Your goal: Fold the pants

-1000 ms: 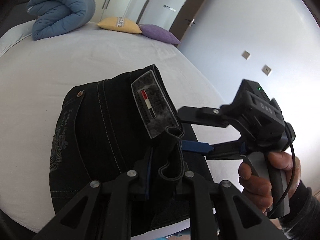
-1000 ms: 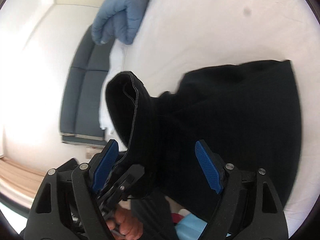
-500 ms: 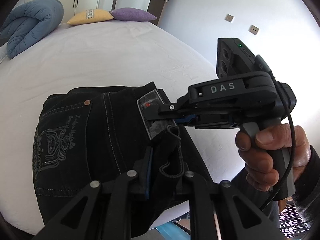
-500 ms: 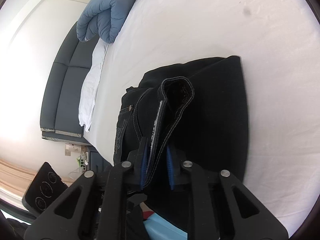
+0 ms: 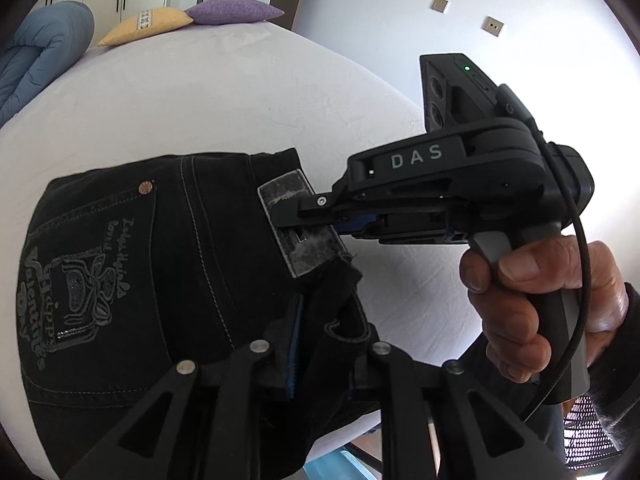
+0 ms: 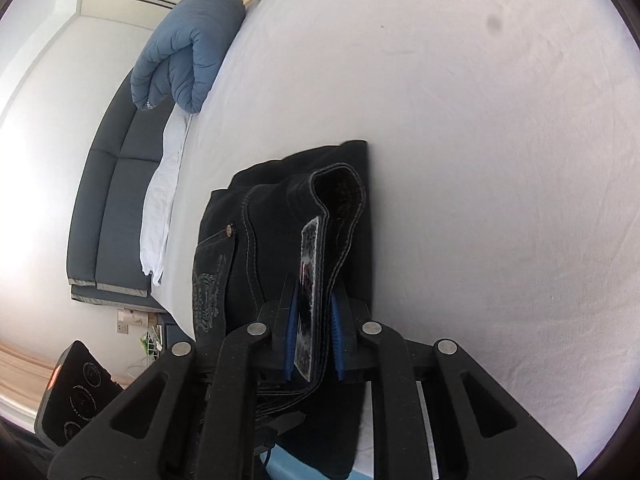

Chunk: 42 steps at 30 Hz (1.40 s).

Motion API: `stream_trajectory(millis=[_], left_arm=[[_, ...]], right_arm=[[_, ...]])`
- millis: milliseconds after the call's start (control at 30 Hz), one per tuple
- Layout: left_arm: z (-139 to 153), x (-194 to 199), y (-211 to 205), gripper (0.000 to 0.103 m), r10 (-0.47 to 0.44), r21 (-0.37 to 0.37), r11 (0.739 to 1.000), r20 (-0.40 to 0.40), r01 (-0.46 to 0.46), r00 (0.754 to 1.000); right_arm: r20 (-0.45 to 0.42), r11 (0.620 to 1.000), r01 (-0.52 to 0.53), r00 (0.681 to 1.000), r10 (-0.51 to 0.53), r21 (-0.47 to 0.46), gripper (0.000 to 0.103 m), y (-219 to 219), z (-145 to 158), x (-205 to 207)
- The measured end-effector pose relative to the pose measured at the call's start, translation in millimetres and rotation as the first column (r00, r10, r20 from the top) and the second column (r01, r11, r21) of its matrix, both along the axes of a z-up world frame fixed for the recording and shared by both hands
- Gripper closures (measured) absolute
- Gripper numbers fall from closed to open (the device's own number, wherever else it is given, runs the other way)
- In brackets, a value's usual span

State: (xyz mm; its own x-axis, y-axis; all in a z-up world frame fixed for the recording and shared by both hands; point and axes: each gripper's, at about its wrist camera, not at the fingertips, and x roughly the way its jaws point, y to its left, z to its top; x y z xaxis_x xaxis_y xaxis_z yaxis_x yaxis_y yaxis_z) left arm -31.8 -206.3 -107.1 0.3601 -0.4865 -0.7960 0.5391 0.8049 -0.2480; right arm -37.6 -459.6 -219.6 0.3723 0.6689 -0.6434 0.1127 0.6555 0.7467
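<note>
We gripped the black pants (image 5: 168,280) at lower centre, on the bed (image 6: 460,160). The right gripper (image 6: 314,332) pinched the waistband; the left gripper (image 5: 324,344), jaws opening, held fabric.

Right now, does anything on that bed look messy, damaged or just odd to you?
Only small things. A dark spot marks the white sheet far from the black pants. The pants' waistband is bunched upright between the hand-held grippers rather than lying flat, and their lower end hangs over the bed's edge. Nothing looks torn or spilled.
</note>
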Motion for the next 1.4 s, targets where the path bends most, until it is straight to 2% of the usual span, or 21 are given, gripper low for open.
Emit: stream_trajectory(millis=[33, 133, 200, 233, 267, 300, 367, 500, 633, 767, 967, 1100, 1133, 1200, 1267, 1400], left_arm=[[-4.1, 1.9, 0.1, 0.082, -0.001, -0.004, 1.0, -0.019, 0.001, 1.0], [-2.5, 4.6, 3.1, 0.069, -0.011, -0.034, 0.999, -0.044, 0.01, 0.999], [4.7, 6.3, 7.7, 0.055, -0.017, -0.056, 0.998, -0.062, 0.014, 0.998], [8.7, 6.4, 9.9, 0.05, -0.013, -0.061, 0.998, -0.064, 0.009, 0.998], [13.6, 5.7, 14.5, 0.038, 0.002, -0.058, 0.998, -0.059, -0.006, 0.998], [17.3, 4.3, 19.2, 0.033, 0.015, -0.06, 0.998, -0.055, -0.018, 0.998], [26.0, 3.4, 28.6, 0.032, 0.03, -0.082, 0.996, -0.063, -0.035, 0.998], [35.0, 6.4, 41.9, 0.032, 0.042, -0.086, 0.995, -0.062, -0.047, 0.997], [41.4, 6.4, 62.4, 0.032, 0.055, -0.077, 0.995, -0.062, -0.059, 0.997], [40.3, 4.7, 80.8, 0.032, 0.08, -0.067, 0.994, -0.064, -0.085, 0.995], [42.0, 9.4, 114.2, 0.032, 0.152, -0.071, 0.985, -0.058, -0.156, 0.987], [18.5, 20.5, 142.2, 0.032, 0.223, -0.045, 0.973, -0.102, -0.228, 0.97], [9.6, 21.8, 147.0, 0.032, 0.227, -0.039, 0.972, -0.123, -0.234, 0.966], [-3.0, 18.1, 152.4, 0.032, 0.206, -0.053, 0.975, -0.138, -0.215, 0.969], [-4.4, 10.0, 151.4, 0.032, 0.183, -0.048, 0.981, -0.102, -0.189, 0.978], [5.6, 6.5, 156.5, 0.032, 0.155, -0.069, 0.984, -0.103, -0.162, 0.983]], right_arm=[[-0.013, 1.0, 0.001, 1.0, -0.001, 0.01, 0.09, -0.5, -6.9, 0.7], [-0.026, 0.998, 0.017, 1.0, -0.015, 0.068, 0.088, -4.4, -14.9, 0.8], [-0.039, 0.996, 0.025, 0.999, -0.021, 0.083, 0.086, -7.3, -15.2, 0.6], [-0.037, 0.997, 0.027, 0.999, -0.024, 0.072, 0.085, -8.7, -12.6, 0.6], [-0.033, 0.998, 0.027, 0.999, -0.025, 0.058, 0.085, -10.7, -9.4, -1.1], [-0.029, 0.999, 0.031, 0.999, -0.03, 0.038, 0.084, -12.9, -5.5, -3.0], [-0.022, 0.999, 0.052, 0.998, -0.052, 0.003, 0.083, -18.9, 3.0, -7.4], [-0.013, 0.995, 0.101, 0.995, -0.101, 0.0, 0.083, -35.9, 17.5, -16.8], [0.048, 0.995, 0.089, 0.995, -0.091, 0.046, 0.083, -36.6, 40.3, -23.9], [0.078, 0.994, 0.055, 0.995, -0.062, 0.092, 0.083, -27.0, 49.6, -23.3], [0.067, 0.99, -0.046, 0.997, 0.038, 0.13, 0.083, 19.4, 38.7, -20.7], [-0.03, 0.994, -0.111, 0.993, 0.111, 0.025, 0.084, 51.0, 5.7, -31.4], [-0.012, 0.993, -0.116, 0.993, 0.116, 0.018, 0.084, 54.8, 0.1, -37.9], [0.027, 0.994, -0.097, 0.995, 0.096, 0.049, 0.084, 53.4, -3.1, -48.4], [0.036, 0.994, -0.079, 0.996, 0.077, 0.077, 0.084, 49.8, -4.3, -57.2], [0.053, 0.996, -0.083, 0.995, 0.08, 0.043, 0.084, 53.2, 2.8, -69.6]])
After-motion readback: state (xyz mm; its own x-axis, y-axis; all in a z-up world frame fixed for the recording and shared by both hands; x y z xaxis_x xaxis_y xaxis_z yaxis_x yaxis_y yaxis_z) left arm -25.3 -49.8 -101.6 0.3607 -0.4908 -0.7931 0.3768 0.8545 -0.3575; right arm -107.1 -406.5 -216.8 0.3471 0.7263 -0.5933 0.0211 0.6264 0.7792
